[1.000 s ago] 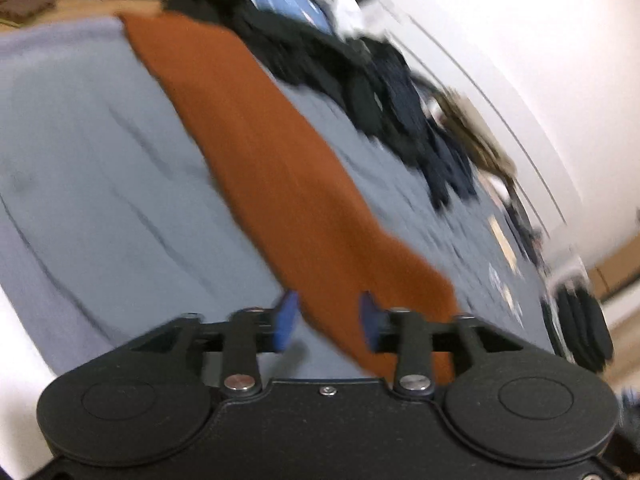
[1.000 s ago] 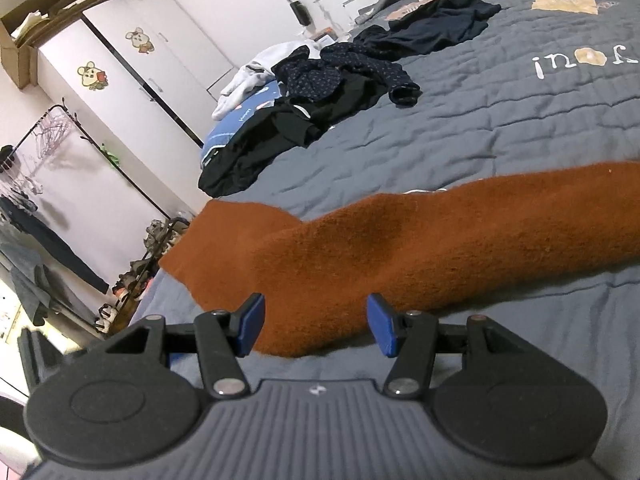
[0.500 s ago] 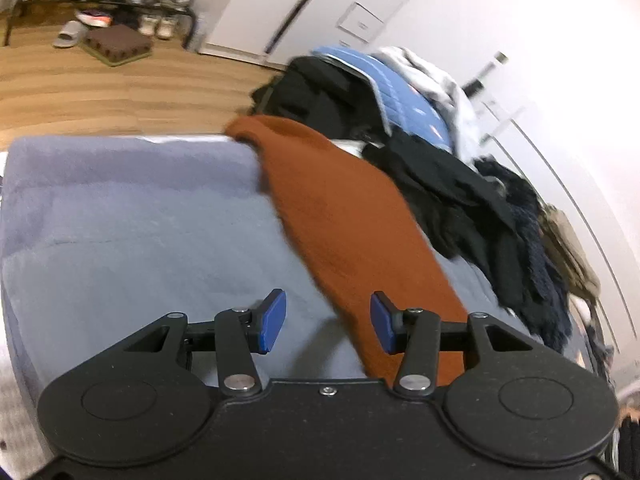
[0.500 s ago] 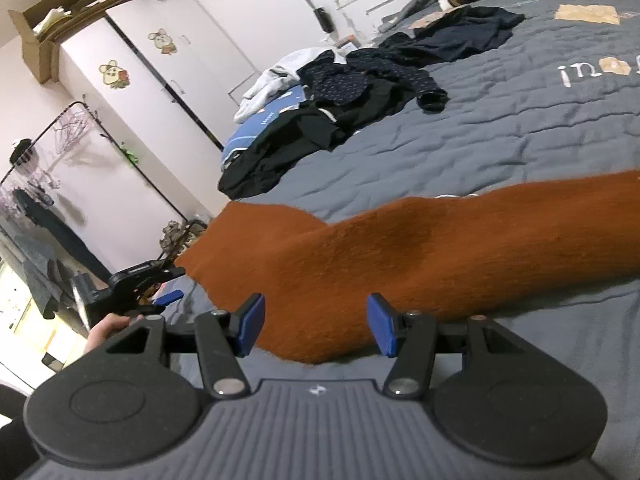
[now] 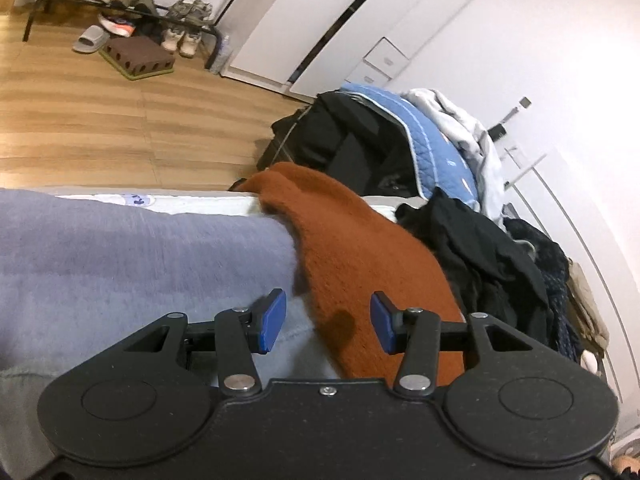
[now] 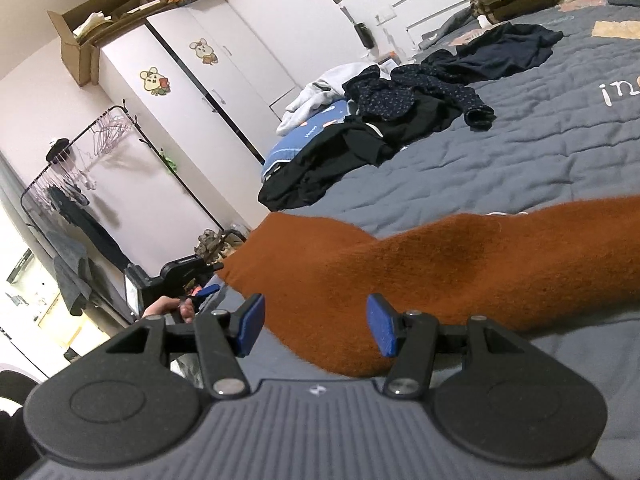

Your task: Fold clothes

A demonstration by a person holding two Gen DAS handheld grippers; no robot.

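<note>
A long brown cloth (image 6: 440, 268) lies flat across the grey bed (image 6: 540, 148). Its end hangs over the bed's edge. Both claws are open and hold nothing: the left claw (image 5: 328, 326) and right claw (image 6: 316, 326) hang just above the cloth.

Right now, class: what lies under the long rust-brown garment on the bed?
The rust-brown garment rests on the grey quilt. Whatever lies beneath its middle is covered.

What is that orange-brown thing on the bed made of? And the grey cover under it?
The orange-brown garment looks like fuzzy knitted wool or fleece: its surface is matte and nappy. The grey cover looks like quilted cotton-type fabric, with stitched lines puckering it. The exact fibres can't be told.
</note>
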